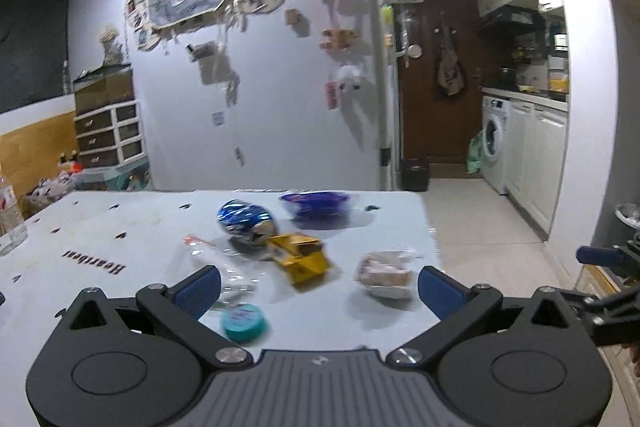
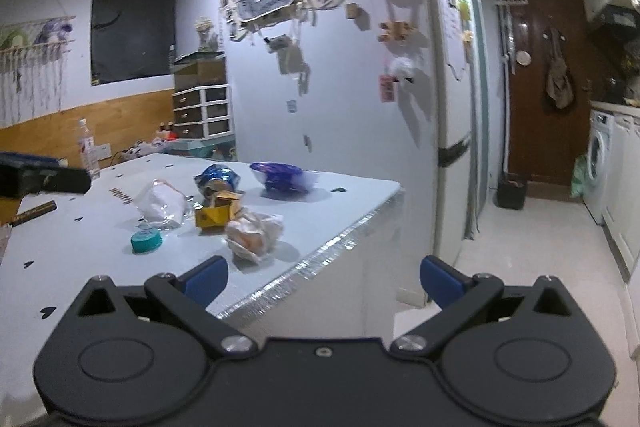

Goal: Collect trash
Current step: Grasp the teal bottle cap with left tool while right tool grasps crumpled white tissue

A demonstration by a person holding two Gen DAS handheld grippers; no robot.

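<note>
Trash lies in a loose cluster on the white table (image 1: 100,239) (image 2: 80,251): a crushed yellow carton (image 1: 302,257) (image 2: 218,213), a blue foil wrapper (image 1: 244,219) (image 2: 216,181), a purple-blue bag (image 1: 316,207) (image 2: 282,177), a crumpled paper wad (image 1: 386,273) (image 2: 254,233), clear plastic wrap (image 1: 224,267) (image 2: 160,205) and a teal lid (image 1: 244,323) (image 2: 146,241). My left gripper (image 1: 320,291) hovers open just in front of the cluster, nothing between its fingers. My right gripper (image 2: 324,277) is open and empty over the table's right edge.
A clear plastic bottle (image 1: 10,215) (image 2: 89,151) stands at the table's left side. The other gripper (image 1: 604,259) shows at the right in the left wrist view. A black bin (image 2: 511,190) sits by the brown door (image 2: 544,87); a washing machine (image 1: 495,139) lines the kitchen corridor.
</note>
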